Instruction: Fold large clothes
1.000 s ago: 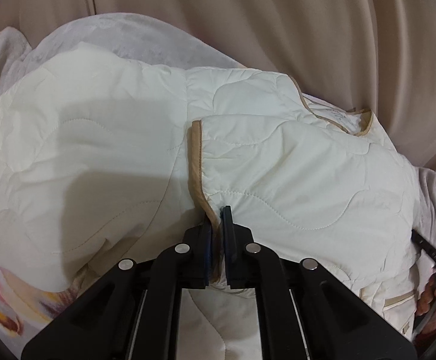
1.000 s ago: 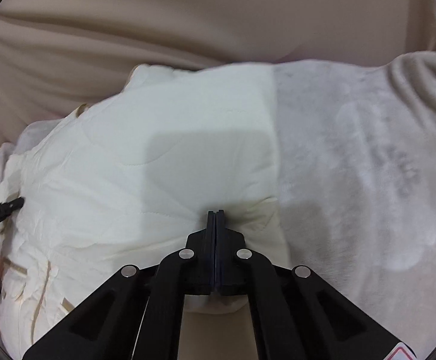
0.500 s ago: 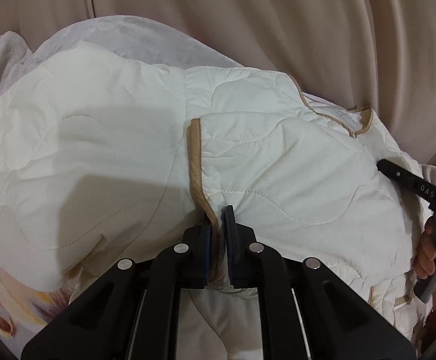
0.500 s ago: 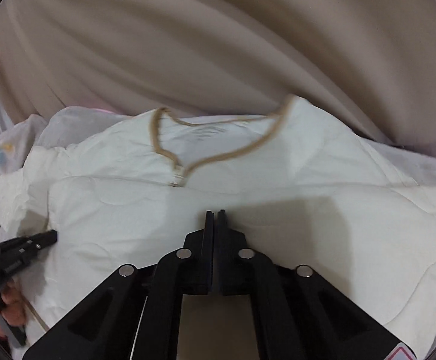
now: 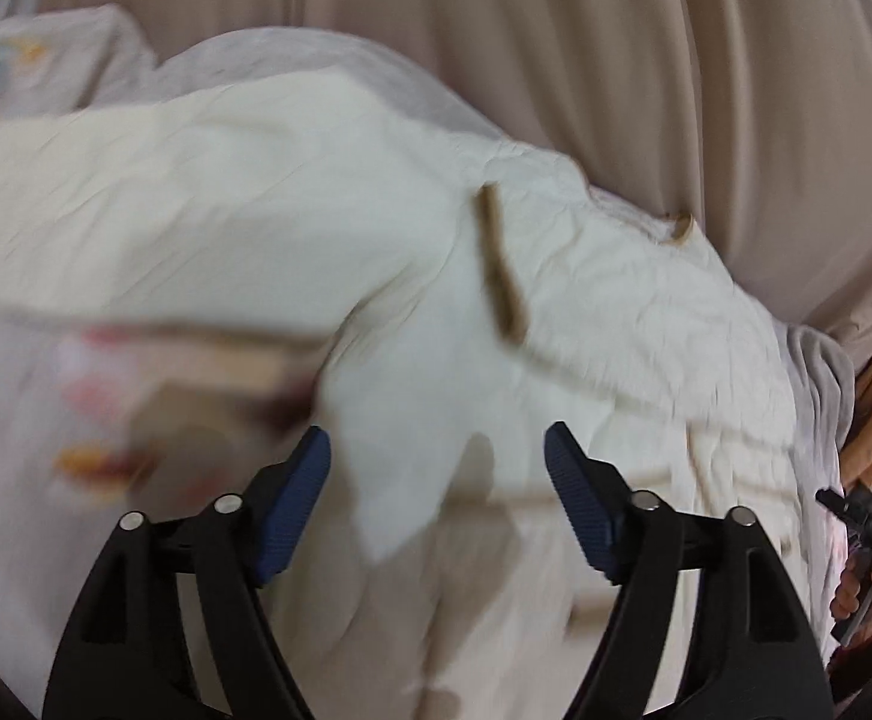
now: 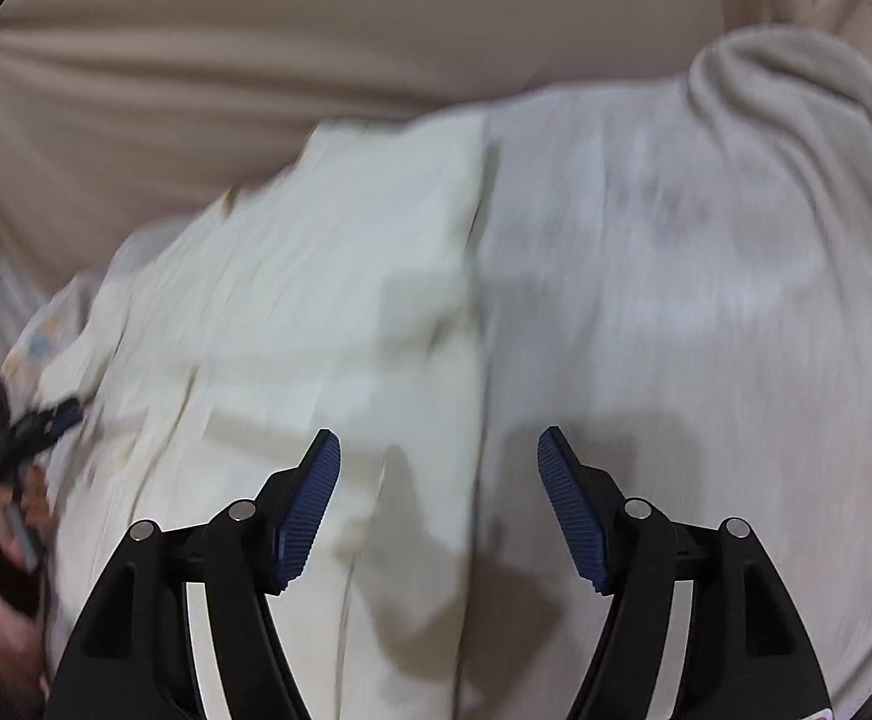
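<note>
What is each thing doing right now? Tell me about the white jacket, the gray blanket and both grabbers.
left gripper: open, jaws just opened, nothing pinched.
right gripper: open, jaws just opened, nothing pinched.
white quilted jacket: lying loose and crumpled, tan trim showing, not held.
gray blanket: spread flat under the jacket.

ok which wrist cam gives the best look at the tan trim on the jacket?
Left wrist: the tan trim runs plainly across the cream quilted jacket, though blurred. Right wrist shows mostly the jacket's plain panel; only a faint tan fleck, too smeared to identify.
</note>
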{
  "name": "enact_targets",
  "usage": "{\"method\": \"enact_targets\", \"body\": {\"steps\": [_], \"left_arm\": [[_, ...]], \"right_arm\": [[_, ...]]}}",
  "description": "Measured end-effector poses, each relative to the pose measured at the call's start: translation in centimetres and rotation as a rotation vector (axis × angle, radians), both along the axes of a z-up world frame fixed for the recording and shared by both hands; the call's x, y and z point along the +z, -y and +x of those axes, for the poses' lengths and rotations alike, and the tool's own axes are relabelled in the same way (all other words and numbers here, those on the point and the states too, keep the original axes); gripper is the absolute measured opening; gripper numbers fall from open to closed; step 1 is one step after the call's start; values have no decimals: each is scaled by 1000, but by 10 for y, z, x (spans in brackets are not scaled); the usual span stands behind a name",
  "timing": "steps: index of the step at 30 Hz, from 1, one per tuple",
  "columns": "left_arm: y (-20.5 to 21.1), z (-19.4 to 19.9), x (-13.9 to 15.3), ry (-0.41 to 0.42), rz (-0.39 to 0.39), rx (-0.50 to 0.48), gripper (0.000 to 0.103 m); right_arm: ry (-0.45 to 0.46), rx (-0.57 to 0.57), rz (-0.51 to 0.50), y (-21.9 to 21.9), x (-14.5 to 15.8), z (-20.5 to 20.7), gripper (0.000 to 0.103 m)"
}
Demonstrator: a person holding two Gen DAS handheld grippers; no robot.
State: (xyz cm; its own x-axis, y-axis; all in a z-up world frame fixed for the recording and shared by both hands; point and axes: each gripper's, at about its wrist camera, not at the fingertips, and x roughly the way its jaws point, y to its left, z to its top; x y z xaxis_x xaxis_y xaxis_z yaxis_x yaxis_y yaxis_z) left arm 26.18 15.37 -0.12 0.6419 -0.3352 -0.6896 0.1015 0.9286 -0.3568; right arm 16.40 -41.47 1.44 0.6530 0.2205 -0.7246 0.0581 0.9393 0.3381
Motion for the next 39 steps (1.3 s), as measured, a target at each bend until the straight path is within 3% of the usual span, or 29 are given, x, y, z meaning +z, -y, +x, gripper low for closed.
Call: {"method": "enact_targets", "body": {"steps": [4,5,6,7,8,10,15,17,20,22,24,26,28,31,35,39], "left_arm": [[-22,-55,-24,-121,-30,-24,74],[-20,-64,-29,-143,-43,-47,64],[-17,-74,-29,-130,-16,-56,60],[-8,-84,-26,-102,35,-84,38],[-5,-90,-22,-94,40,-99,19],[-5,-102,-13,-93,22,-82,12],[-11,-160,8,-113,13,-150,10],[-15,-198,10,-137,10,-192,10],[-24,-250,9,-156,-13,-239,15],[-31,-269,24,-102,-5,-213,16],[-35,-270,51,-1,-8,-180,20],[-27,-261,87,121,11,-186,40],[-6,-239,114,213,44,-201,50],[40,-183,124,220,51,-242,50],[101,-107,96,186,67,-267,50],[148,-45,44,129,141,-220,50]], "right_arm": [[-121,71,44,-35,-39,-52,70],[-114,66,26,-42,-46,-60,69],[-88,56,-20,-51,-44,-67,59],[-89,62,-20,-54,-42,-71,38],[-86,55,10,-56,-39,-71,26],[-63,27,39,-55,-28,-84,13],[-12,37,46,-59,1,-153,11],[-41,32,49,-62,-1,-191,11],[-157,15,20,-69,-27,-242,18],[-180,-24,5,-62,-30,-263,24],[-107,-102,-38,-50,-3,-269,27],[34,-143,-88,-42,37,-258,29],[139,-142,-91,-42,67,-233,29],[255,-81,-96,-62,91,-167,29],[281,16,-138,-108,75,-75,29],[193,20,-178,-138,30,7,29]]}}
